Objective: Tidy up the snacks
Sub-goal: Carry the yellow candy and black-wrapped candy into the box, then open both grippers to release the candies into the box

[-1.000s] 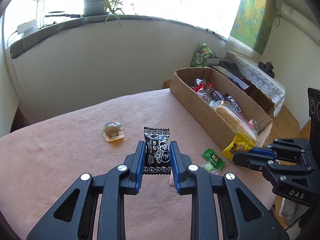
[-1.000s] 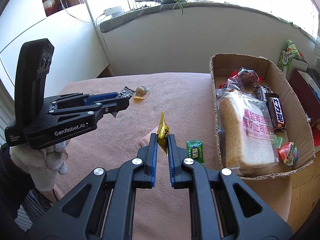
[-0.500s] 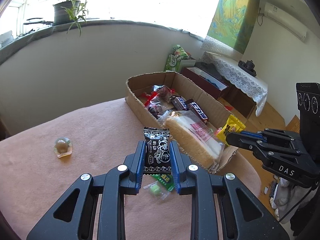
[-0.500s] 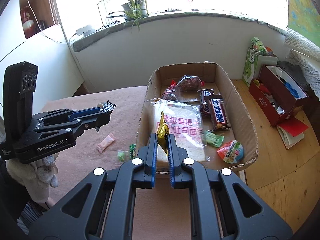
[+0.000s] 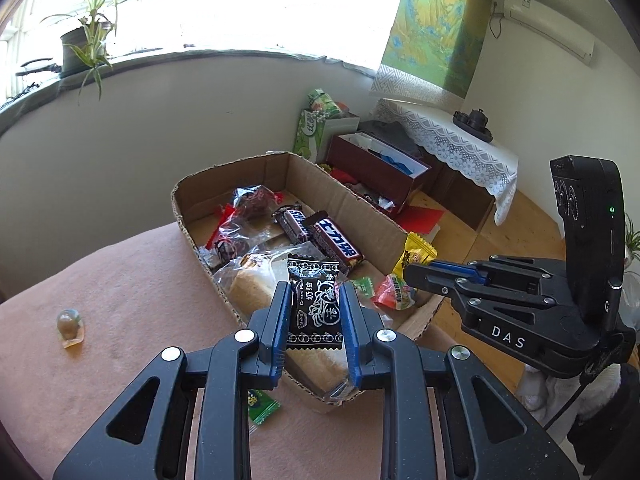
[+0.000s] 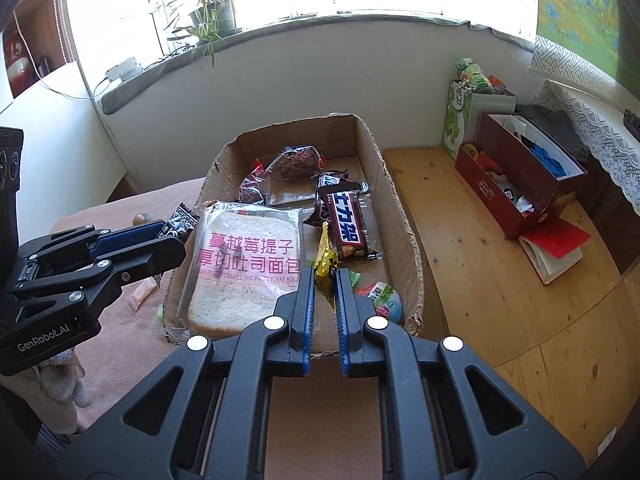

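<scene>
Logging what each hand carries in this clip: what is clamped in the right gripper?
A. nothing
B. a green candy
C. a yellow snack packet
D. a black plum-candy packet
C: the right gripper is shut on the yellow snack packet, held over the cardboard box; the black packet sits in the left gripper.

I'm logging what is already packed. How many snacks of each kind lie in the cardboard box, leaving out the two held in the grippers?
Bagged sliced bread: 1
Chocolate bars: 2
Clear bags of dark snacks: 2
Small green candy: 1
Round red-and-green cup: 1
Total in the cardboard box: 7
</scene>
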### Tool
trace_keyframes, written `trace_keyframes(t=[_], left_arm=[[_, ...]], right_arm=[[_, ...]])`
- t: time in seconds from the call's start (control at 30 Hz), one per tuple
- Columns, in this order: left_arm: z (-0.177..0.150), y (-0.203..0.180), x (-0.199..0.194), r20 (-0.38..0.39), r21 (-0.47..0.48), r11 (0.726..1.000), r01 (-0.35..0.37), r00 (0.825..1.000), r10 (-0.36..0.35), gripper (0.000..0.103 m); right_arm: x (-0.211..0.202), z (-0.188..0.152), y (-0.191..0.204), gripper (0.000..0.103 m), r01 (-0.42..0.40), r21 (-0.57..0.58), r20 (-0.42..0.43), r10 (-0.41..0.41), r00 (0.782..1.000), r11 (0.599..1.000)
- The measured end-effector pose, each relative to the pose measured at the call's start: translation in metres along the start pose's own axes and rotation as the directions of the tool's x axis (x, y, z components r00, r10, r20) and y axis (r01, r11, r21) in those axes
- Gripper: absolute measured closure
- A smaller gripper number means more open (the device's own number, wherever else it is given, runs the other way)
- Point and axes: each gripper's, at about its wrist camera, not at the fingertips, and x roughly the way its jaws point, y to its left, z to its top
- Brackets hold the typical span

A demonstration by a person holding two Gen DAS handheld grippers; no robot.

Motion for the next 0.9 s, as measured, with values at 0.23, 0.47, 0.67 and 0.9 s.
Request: trace_keyframes(t=[0.23,0.47,0.67,0.9], left_arm=[[0.003,-0.012,0.007,-0.006,0.015,1.0,-0.006,1.0,0.006,0.08],[0.005,-0.018,0.008,0.002,0.031,0.999,-0.019,1.0,0.019,0.079],[0.007,-0.019,0.005,0.012,0.037,0.999,-0.031,0.999,0.031,0.066],[0.007,-0.019,0.002,0.016,0.038,0.999,-0.038,0.999,0.038,0.065]], right_arm=[[0.006,0.001,-0.011,0.093,-0.002,0.009,-0.007,0.002,1.0,1.0],[0.008,0.003,-0.012,0.093,0.004,0.006,-0.005,-0.004,1.0,1.0],[0.01,0.002,-0.014,0.092,0.01,0.016,-0.007,-0.01,1.0,1.0],[0.004,0.003,-0.017,0.049,0.034,0.016,0.02,-0.034,0.999,0.999]])
